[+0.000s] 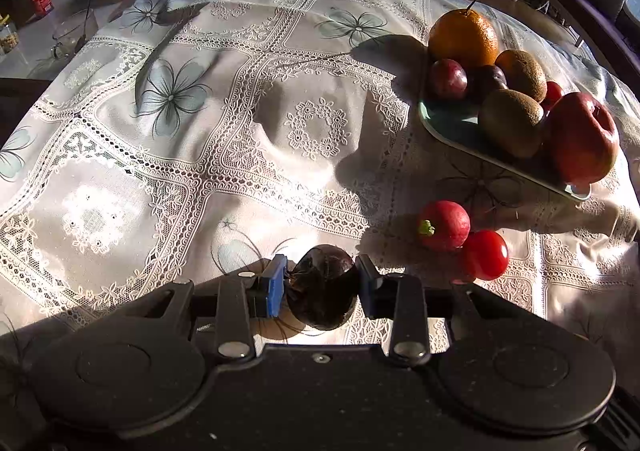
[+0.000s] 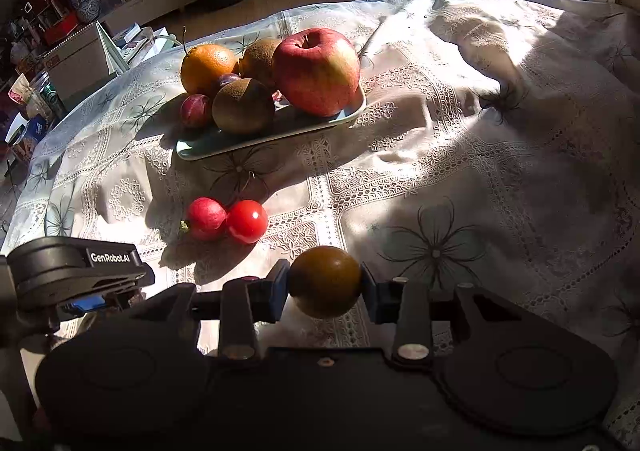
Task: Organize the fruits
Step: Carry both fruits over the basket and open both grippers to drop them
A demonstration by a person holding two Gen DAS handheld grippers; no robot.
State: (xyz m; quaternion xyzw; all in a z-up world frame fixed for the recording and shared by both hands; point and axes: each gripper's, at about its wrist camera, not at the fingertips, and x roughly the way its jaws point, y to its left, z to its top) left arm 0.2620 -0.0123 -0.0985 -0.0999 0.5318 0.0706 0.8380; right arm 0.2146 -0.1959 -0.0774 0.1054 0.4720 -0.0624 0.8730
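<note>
In the left wrist view, a dark plum [image 1: 323, 287] is pinched between the pads of the left gripper [image 1: 322, 285]. Ahead and right of the fingers, a radish [image 1: 444, 225] touches a cherry tomato [image 1: 485, 255]; farther on, a tray [image 1: 448, 123] is loaded with fruit.

In the right wrist view, a brownish round fruit [image 2: 325, 281] is clamped by the right gripper [image 2: 325, 283]. The tray [image 2: 208, 145] is seen ahead, left of the fingers.

Beside the smooth, glazed-looking tray [image 2: 208, 149], the lace-patterned tablecloth [image 1: 224, 139] looks matt. On the tray, the kiwis [image 1: 512, 123] are fuzzy, the apple [image 2: 316, 71] waxy; the tomato [image 2: 247, 221] near it shines glossy.
</note>
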